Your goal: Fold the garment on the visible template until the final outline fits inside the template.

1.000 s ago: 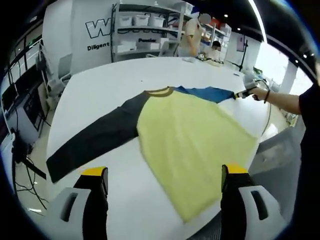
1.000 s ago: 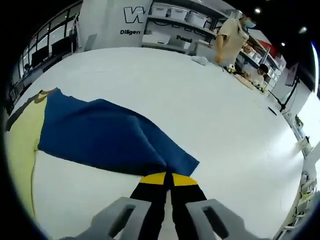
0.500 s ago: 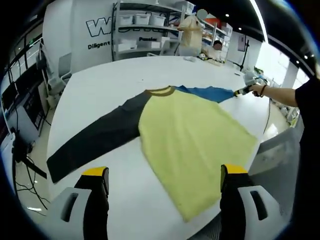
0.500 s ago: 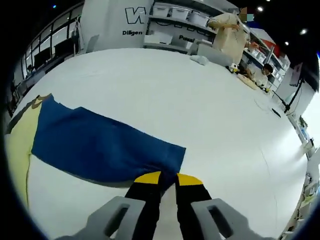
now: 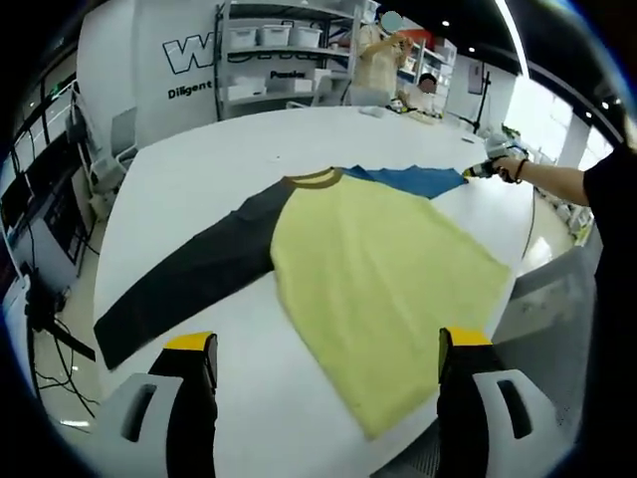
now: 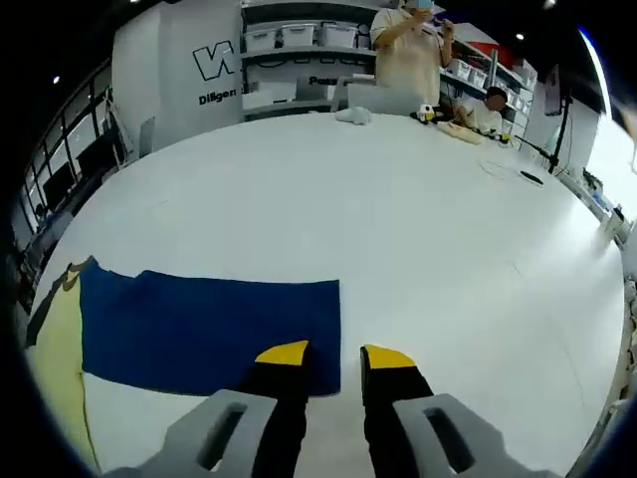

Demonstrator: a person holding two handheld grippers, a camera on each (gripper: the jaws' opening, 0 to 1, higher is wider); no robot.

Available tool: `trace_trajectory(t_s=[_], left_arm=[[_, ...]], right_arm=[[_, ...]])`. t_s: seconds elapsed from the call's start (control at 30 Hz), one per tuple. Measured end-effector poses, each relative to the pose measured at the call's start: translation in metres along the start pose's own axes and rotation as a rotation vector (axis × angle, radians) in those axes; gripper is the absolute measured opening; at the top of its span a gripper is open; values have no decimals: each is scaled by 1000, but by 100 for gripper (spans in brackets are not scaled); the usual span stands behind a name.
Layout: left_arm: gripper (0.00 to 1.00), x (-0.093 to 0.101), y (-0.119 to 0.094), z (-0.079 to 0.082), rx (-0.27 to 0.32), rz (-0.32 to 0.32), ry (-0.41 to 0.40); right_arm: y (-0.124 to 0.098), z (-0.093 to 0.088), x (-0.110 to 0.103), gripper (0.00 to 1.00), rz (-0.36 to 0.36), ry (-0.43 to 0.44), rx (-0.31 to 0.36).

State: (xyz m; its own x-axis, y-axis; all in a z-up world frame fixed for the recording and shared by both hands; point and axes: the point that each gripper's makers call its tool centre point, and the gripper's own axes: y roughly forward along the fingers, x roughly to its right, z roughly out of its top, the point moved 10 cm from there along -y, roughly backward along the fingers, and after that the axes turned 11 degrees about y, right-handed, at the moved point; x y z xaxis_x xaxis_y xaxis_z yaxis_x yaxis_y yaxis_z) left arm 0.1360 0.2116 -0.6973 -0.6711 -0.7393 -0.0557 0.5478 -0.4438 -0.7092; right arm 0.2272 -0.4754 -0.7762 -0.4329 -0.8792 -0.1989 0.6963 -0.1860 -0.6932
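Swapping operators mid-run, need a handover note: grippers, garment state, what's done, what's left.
Left gripper: open, hovering above the table edge near the hem, holding nothing.
Right gripper: jaws slightly apart at the blue sleeve cuff; sleeve lies flat, apparently released.
Long-sleeved shirt with yellow body: spread flat on the round white table, dark grey sleeve extended toward the left side.
Done: garment laid out, both sleeves straightened.
Left: every fold. I can't make out a template outline.
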Motion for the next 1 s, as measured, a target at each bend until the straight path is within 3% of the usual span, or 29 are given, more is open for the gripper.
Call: trace_trajectory(t_s=[0.17, 0.33, 0.43, 0.47, 0.6, 1.0], left_arm=[[93, 4, 0, 0, 0, -8, 3], [96, 7, 0, 2, 0, -10, 6], [99, 7, -1, 2, 4, 5, -4], [99, 6, -2, 2, 12, 15, -7], [99, 7, -6, 1, 22, 24, -17], [99, 9, -12, -8, 1, 22, -20]], right_arm=[[-4, -9, -6, 27, -24, 18, -26], [-5, -17, -7, 30, -63, 35, -59], [-4, -20, -10, 27, -51, 64, -57], [-2, -21, -10, 25, -67, 39, -49], [4, -20, -9, 5, -100, 5, -48], [4, -19, -10, 0, -92, -29, -64]])
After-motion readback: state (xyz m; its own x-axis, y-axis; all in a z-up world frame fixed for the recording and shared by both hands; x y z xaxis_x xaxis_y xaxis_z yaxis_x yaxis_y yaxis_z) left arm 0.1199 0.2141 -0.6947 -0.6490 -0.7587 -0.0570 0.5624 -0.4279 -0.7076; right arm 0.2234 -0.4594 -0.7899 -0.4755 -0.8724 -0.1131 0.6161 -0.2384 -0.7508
